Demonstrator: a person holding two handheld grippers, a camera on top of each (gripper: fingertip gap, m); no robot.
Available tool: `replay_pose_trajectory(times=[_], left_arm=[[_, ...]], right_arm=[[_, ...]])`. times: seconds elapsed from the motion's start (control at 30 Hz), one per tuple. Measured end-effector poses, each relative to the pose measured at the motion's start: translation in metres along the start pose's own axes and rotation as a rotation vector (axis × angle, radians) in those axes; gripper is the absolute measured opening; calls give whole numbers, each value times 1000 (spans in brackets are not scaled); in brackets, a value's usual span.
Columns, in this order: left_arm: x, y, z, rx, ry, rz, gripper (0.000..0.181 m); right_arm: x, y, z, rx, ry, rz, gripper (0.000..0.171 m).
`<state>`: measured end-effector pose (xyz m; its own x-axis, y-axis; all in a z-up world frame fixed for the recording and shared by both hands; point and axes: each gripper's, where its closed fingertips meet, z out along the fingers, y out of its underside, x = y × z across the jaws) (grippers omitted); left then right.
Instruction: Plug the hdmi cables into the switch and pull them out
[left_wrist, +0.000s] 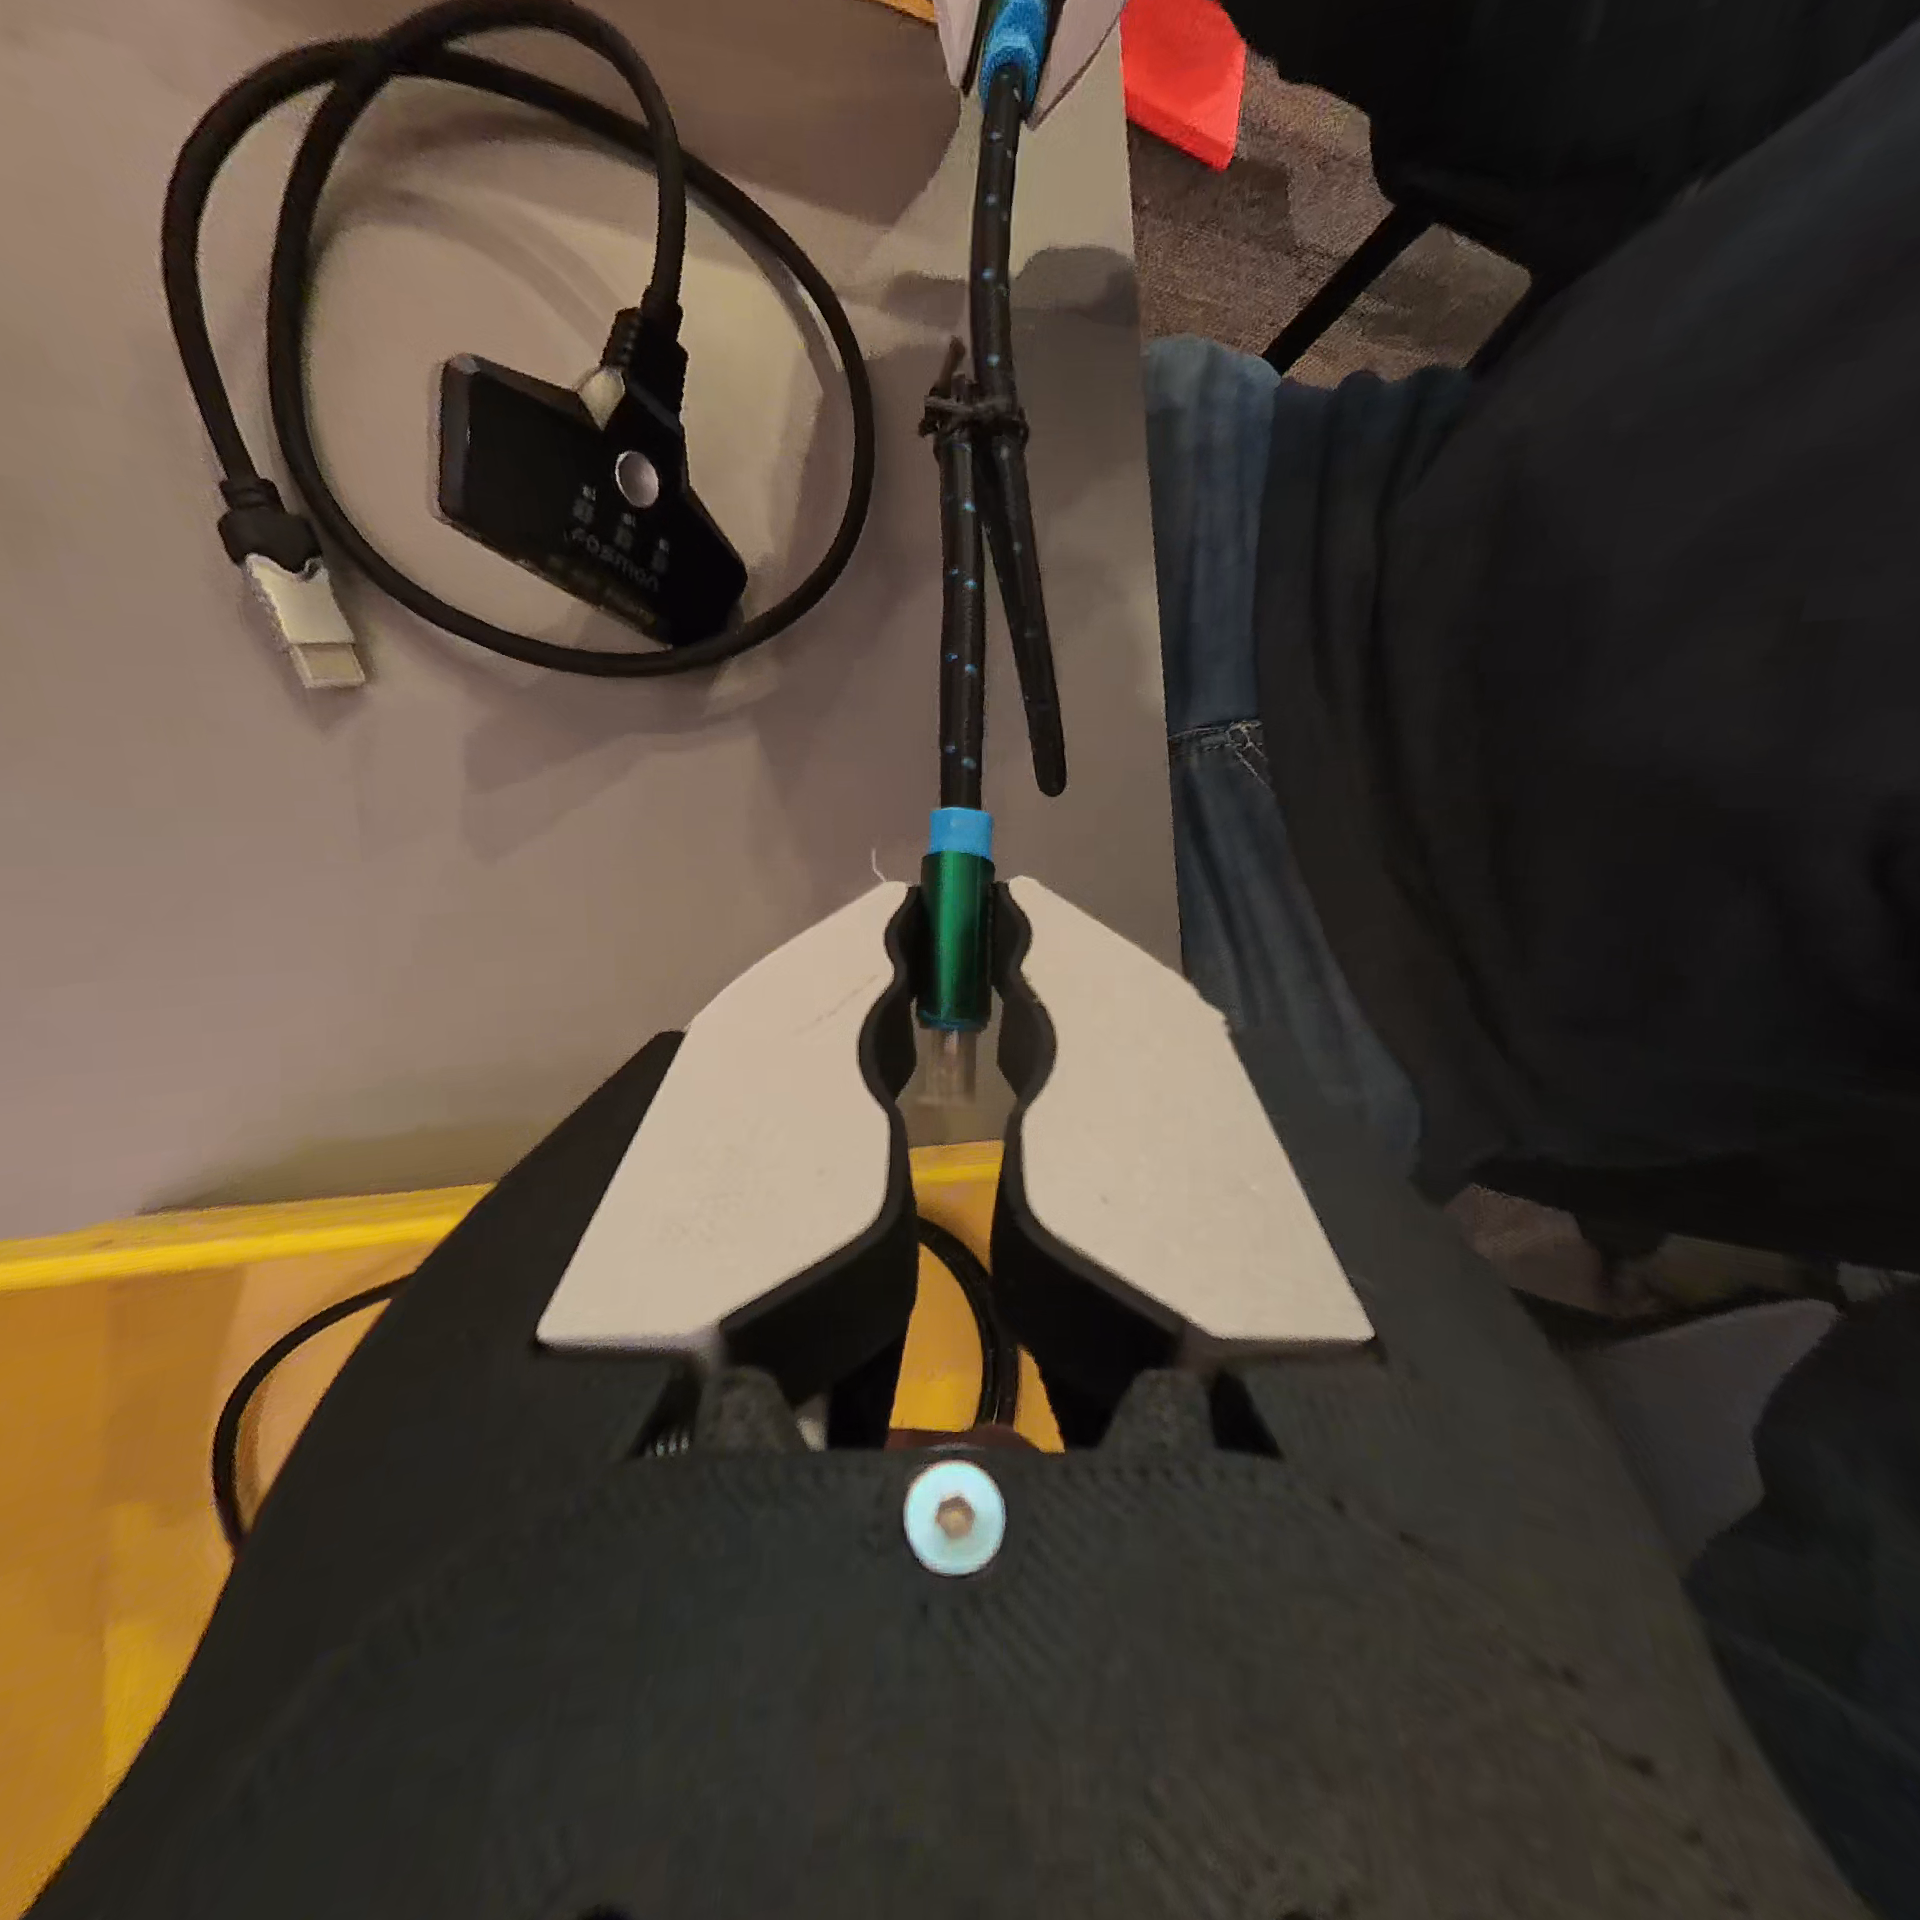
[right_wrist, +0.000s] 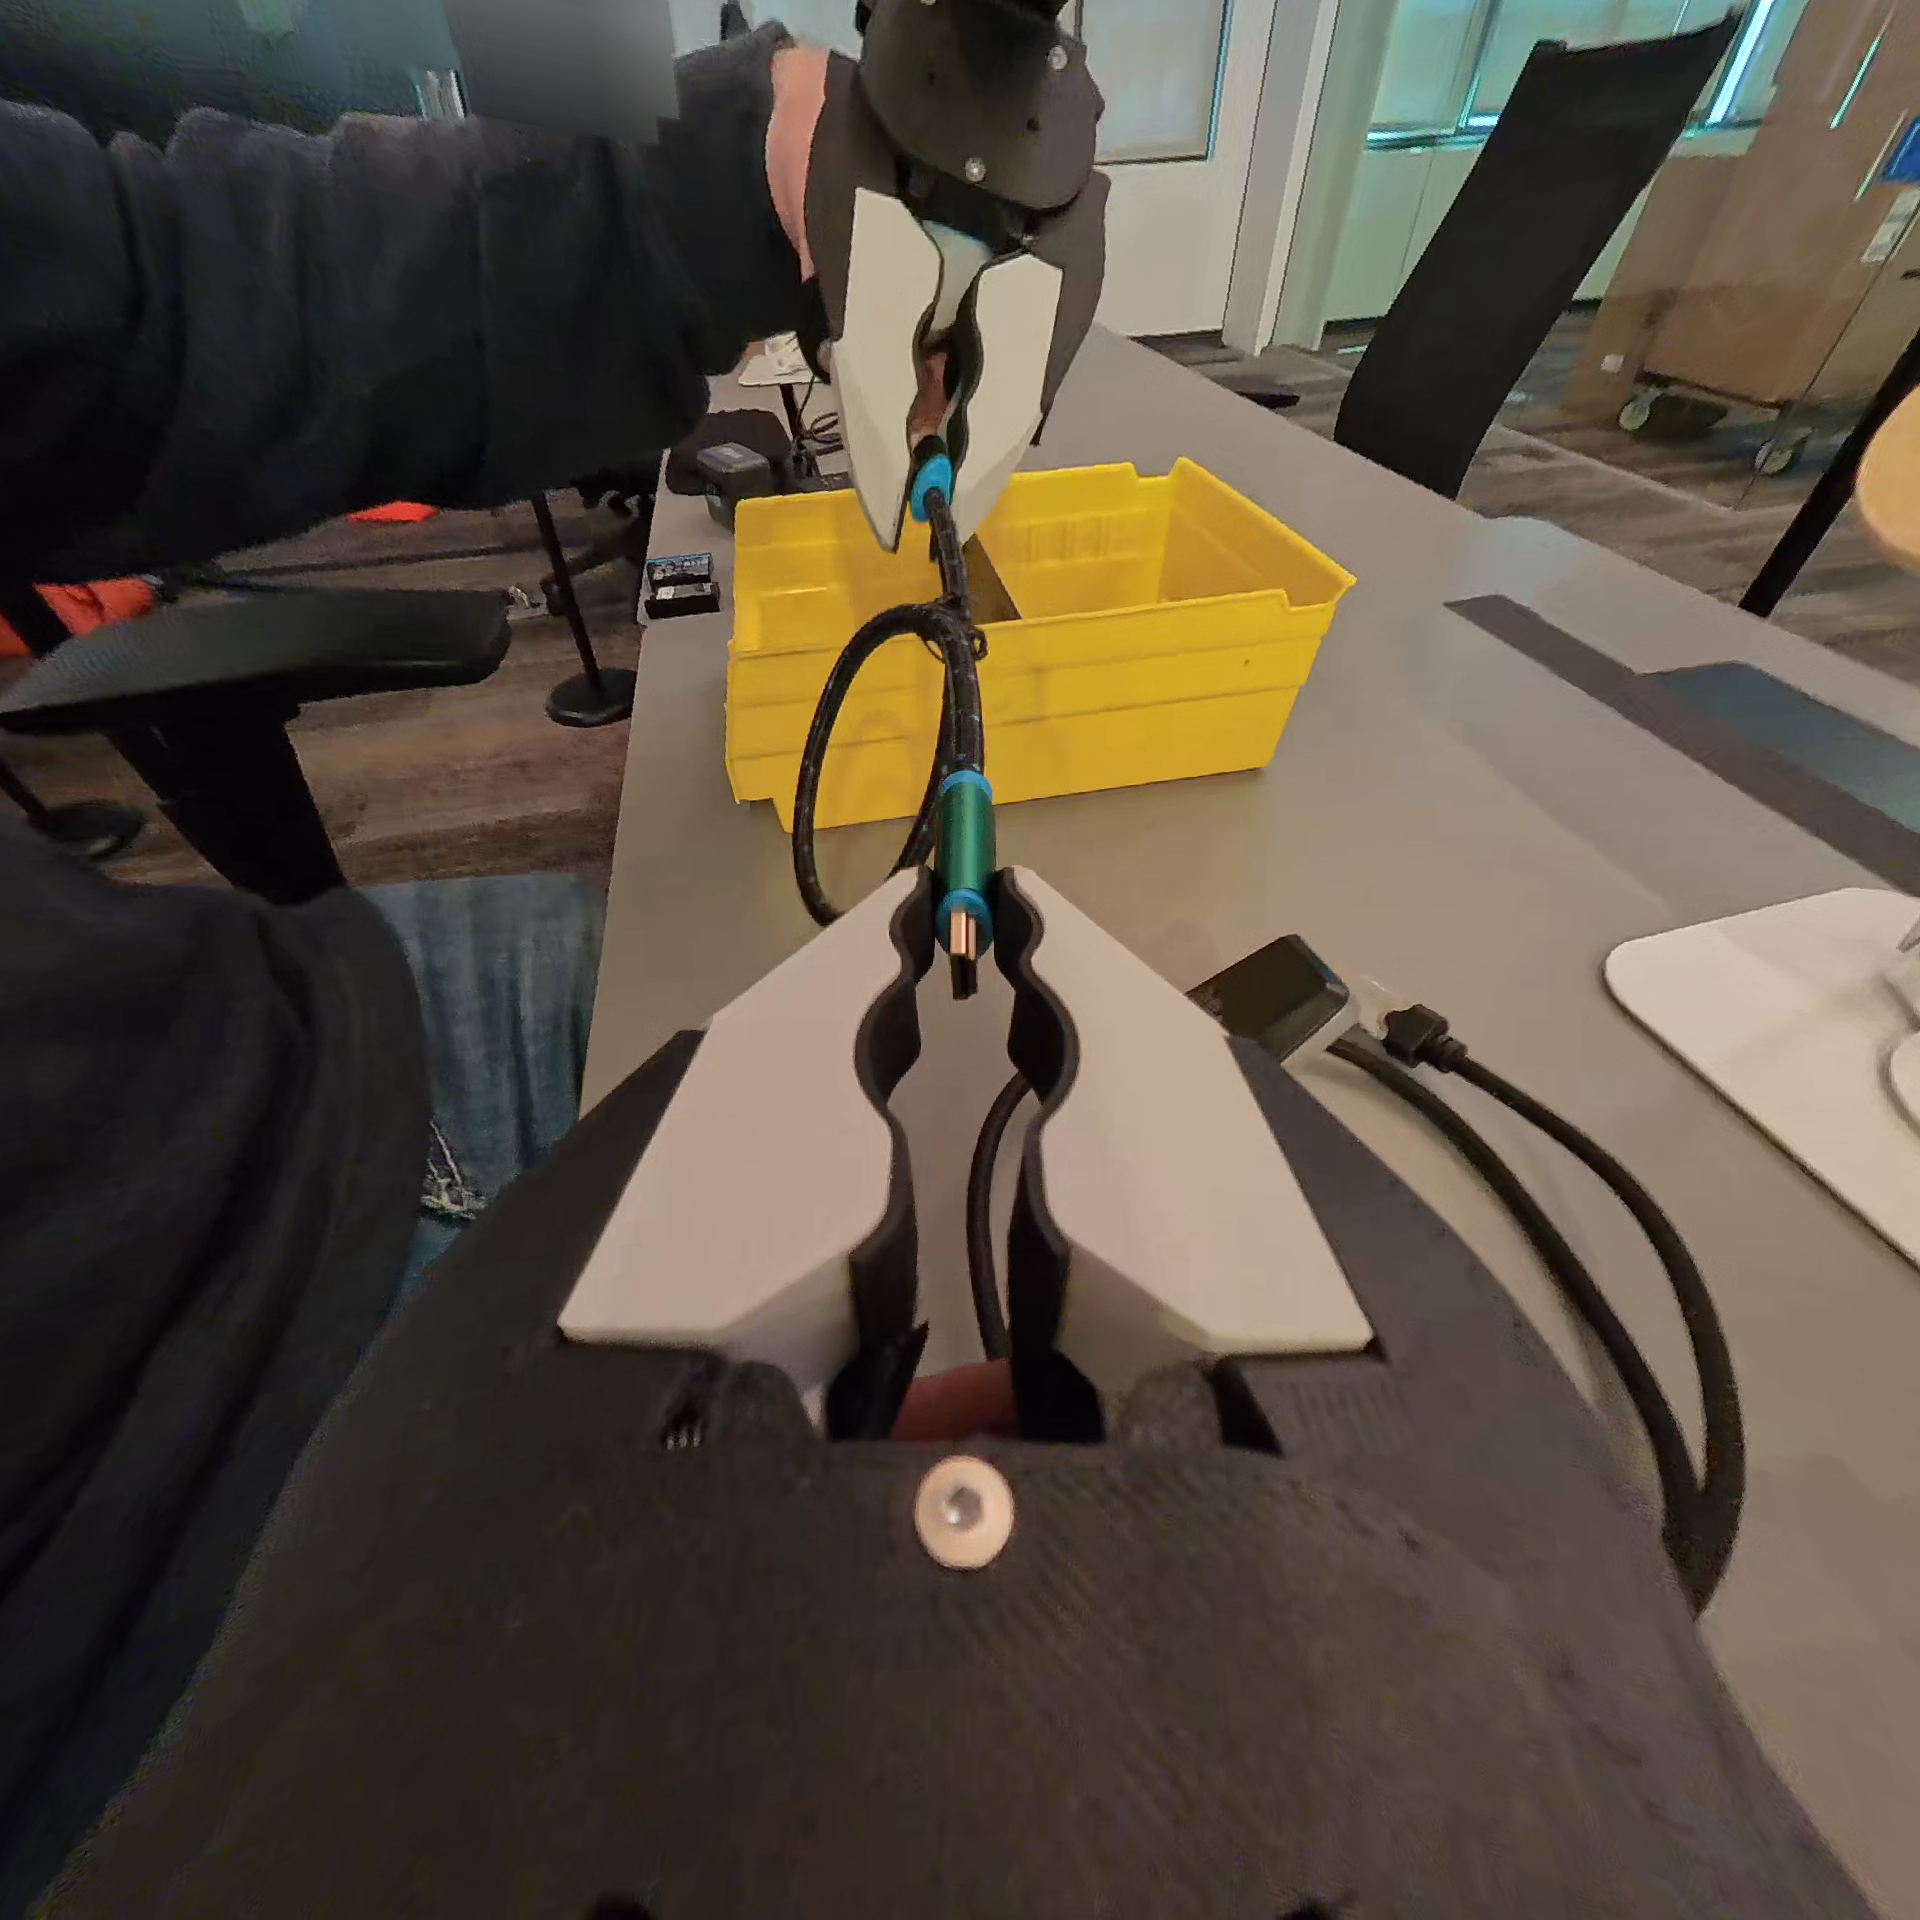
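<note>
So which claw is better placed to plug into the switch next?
Probably right: right claw grips a plug beside the switch; left claw holds the other plug near the yellow bin.

Left tool (left_wrist: 956, 894) and right tool (right_wrist: 961, 894) face each other, each pinched shut; the right appears at twelve o'clock, seemingly level.

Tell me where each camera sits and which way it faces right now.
Left wrist view: on the left gripper, looking down at the table and switch; its fingers and the person's legs show.
Right wrist view: on the right gripper, looking across the table at the yellow bin; its fingers and a dark sleeve show.
Shared: the cable, one plug in each gripper.
</note>
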<state>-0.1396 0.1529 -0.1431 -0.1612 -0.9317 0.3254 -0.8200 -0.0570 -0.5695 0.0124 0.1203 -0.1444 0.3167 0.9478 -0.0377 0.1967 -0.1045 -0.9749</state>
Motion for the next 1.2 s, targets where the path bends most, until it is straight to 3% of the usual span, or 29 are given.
replay_pose_trajectory(times=[0.27,0.43,0.6,0.73,0.87,1.0,1.1,1.2], left_arm=[[-14,17,51,-148,-60,-4,14],[-24,2,55,-77,-152,7,45],[-20,-25,62,15,-275,104,47],[-1,-48,90,57,-351,210,49],[-2,-53,126,53,-461,241,46],[-24,-35,147,-22,-595,183,37],[-31,-29,149,-12,-635,121,10],[-35,-21,146,-35,-660,75,10]], right_arm=[[-6,28,12,-155,-56,81,10],[-9,50,20,-239,-94,126,9],[-7,60,32,-272,-114,225,9],[-1,58,38,-220,-123,350,9],[-1,60,44,-209,-146,426,9],[-4,64,50,-230,-155,433,9],[-6,69,54,-265,-153,399,9],[3,66,52,-318,-73,268,29]])
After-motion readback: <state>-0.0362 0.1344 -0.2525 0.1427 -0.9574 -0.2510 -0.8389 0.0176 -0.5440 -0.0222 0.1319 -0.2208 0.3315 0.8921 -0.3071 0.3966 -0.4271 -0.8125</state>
